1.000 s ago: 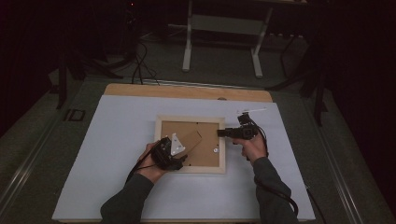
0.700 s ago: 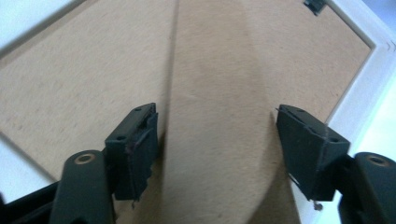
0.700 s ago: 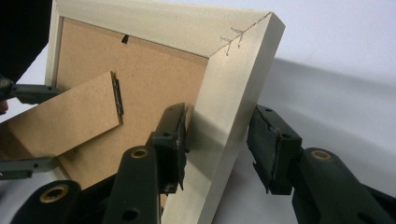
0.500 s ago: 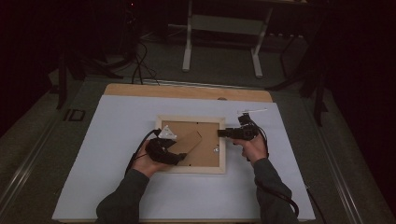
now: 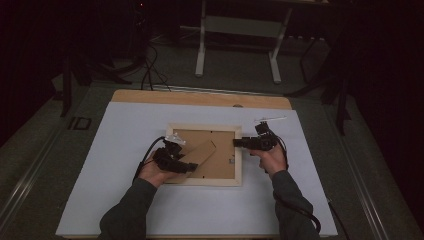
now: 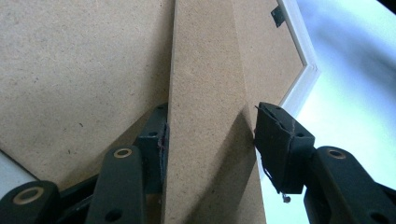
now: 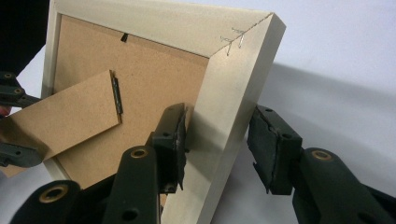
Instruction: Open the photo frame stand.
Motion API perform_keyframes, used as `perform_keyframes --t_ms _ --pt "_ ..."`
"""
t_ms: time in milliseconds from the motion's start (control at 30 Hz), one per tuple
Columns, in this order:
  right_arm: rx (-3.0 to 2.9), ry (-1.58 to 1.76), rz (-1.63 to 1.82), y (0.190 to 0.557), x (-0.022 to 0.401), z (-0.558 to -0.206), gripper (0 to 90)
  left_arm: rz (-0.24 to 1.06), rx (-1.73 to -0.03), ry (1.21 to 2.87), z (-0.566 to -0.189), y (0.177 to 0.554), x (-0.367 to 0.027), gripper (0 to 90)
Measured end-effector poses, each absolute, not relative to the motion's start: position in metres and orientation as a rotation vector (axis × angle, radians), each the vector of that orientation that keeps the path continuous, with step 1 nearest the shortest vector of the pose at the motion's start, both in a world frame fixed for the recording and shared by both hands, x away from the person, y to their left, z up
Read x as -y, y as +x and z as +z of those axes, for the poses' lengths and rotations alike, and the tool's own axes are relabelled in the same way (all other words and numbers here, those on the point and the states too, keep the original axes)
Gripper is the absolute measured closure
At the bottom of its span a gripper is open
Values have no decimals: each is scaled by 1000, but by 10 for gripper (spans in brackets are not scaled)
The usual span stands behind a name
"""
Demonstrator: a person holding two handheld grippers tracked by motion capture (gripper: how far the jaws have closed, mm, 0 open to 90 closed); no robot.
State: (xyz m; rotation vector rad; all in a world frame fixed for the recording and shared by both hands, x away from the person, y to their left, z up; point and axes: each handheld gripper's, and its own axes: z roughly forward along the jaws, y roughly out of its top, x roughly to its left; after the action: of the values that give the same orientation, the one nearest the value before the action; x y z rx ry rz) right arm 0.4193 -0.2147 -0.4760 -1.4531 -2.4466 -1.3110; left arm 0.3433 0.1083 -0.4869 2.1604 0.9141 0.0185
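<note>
- a picture frame [image 5: 205, 155] lies face down near the middle of the white desk [image 5: 115, 200], its brown backing board [image 7: 154, 74] turned up.
- the fold-out stand [image 5: 202, 152] on the backing board reaches from a small hinge [image 7: 116, 95] toward the left side of the frame.
- the left hand-held gripper [image 5: 175, 162] sits over the frame's lower left part; its jaws have just been closing and now straddle the stand [image 6: 210, 116].
- in the left gripper view one pad [image 6: 156, 140] lies against the stand's edge, while the other pad [image 6: 275, 140] stands just beside the far edge; whether it presses i cannot tell.
- the right hand-held gripper [image 5: 247, 143] is at the frame's right rail [image 7: 224, 121], jaws part open across it.
- in the right gripper view the inner pad [image 7: 175, 140] touches the rail, and a gap shows between the rail and the outer pad [image 7: 268, 144].
- the frame's near corner [image 7: 243, 35] shows two staples.
</note>
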Motion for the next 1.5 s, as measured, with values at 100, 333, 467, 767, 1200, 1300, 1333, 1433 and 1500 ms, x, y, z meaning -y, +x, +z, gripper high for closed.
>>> perform_keyframes --t_ms 100,333,467,767,1200,1300,1333,1433,1500 --pt "2451 -1451 -1315 419 215 -475 567 5 -916 2129 -485 343 -111 532" --pt "2477 -1448 -1339 417 214 -468 576 32 -909 2126 -482 343 -111 592" --pt "2464 -1462 -1373 415 216 -467 584 59 -900 2138 -480 343 -108 600" --pt "2455 -1501 -1457 410 220 -460 601 142 -882 2141 -475 342 -102 618" --pt "2498 -1525 -1568 401 220 -441 627 288 -868 2173 -468 343 -92 651" --pt "2512 -1528 -1586 399 219 -438 627 325 -869 2181 -466 342 -90 654" --pt "2513 -1527 -1593 398 219 -438 627 343 -872 2188 -466 342 -89 653" --pt "2514 -1541 -1611 395 219 -439 627 355 -865 2196 -465 341 -88 650" --pt "2515 -1537 -1622 393 219 -439 626 359 -849 2199 -465 340 -88 651"
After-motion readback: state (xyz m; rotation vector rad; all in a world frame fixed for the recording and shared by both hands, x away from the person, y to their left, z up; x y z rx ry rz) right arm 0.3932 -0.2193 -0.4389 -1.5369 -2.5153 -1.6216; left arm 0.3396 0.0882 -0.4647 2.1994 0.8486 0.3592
